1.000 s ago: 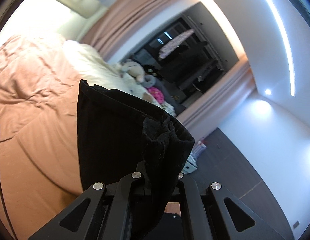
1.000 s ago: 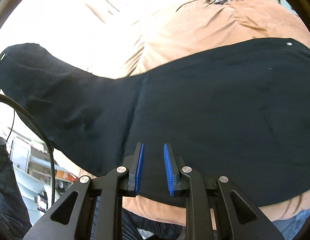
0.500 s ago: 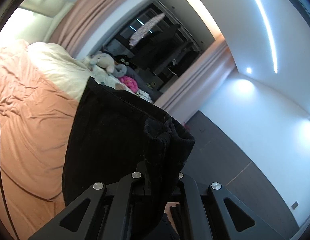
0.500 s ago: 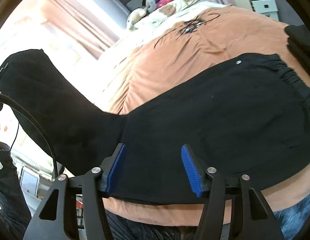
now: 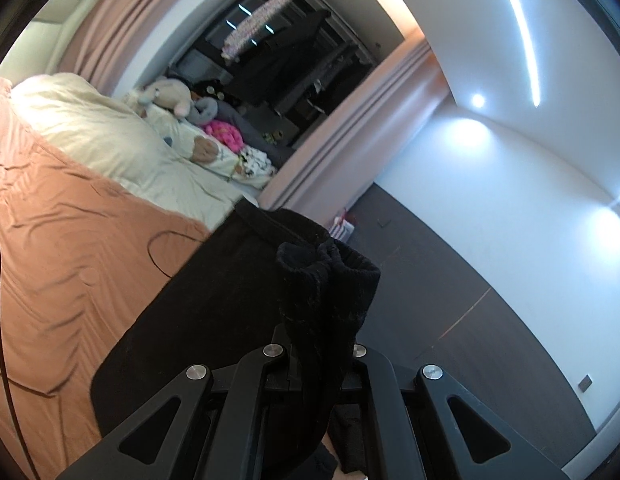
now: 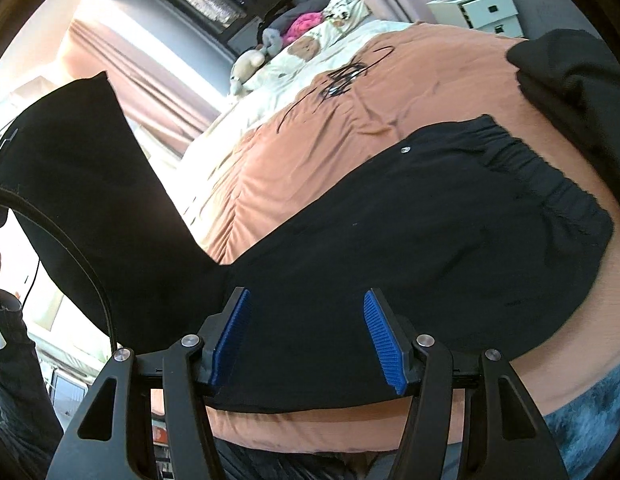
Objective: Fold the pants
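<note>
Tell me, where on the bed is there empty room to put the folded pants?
Bare orange blanket lies between the black pants and the cream sheet, apart from a thin black cable lying there. The head end is crowded with stuffed toys; another dark garment fills the right edge.

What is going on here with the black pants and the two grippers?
A person is folding black pants on a bed with an orange bedspread. The left gripper is shut on a bunched leg end, lifted off the bed. The right gripper hangs open above the flat part near the elastic waistband, gripping nothing.
</note>
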Tool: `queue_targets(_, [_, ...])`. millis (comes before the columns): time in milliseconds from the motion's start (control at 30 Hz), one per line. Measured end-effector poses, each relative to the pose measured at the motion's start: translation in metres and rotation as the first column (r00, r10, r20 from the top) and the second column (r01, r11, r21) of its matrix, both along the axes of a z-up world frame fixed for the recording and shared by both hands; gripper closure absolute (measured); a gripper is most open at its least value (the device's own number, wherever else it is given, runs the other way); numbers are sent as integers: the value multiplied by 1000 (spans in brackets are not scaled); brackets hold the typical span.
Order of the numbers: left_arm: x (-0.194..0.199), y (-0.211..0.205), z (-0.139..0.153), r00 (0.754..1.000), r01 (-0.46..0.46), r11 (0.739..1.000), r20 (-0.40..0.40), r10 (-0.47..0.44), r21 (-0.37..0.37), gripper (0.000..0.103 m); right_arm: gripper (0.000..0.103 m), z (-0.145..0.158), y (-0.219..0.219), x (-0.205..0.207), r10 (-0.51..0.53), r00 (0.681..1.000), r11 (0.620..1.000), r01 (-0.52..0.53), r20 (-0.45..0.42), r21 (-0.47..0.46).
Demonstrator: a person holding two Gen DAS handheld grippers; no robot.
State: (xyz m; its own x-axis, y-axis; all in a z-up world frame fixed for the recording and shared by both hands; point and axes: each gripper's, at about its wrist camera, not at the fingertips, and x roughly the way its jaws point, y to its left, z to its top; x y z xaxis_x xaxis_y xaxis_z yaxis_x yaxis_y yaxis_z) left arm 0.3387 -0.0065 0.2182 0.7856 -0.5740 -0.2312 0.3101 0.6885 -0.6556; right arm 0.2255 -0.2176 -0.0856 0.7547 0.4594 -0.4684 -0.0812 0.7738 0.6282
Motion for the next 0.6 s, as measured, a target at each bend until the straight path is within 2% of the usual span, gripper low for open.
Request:
queue_targets(367, [49,-76,-19,990,105,994,-91,-104,6,100,46,-7,-41,-23,-80,997,996,80,-24,36])
queue_targets(600, [68,-122,-56,971,178,984,-164,-175,3,100,46,-8,-66,-39,-123,992,991,124,-29,47])
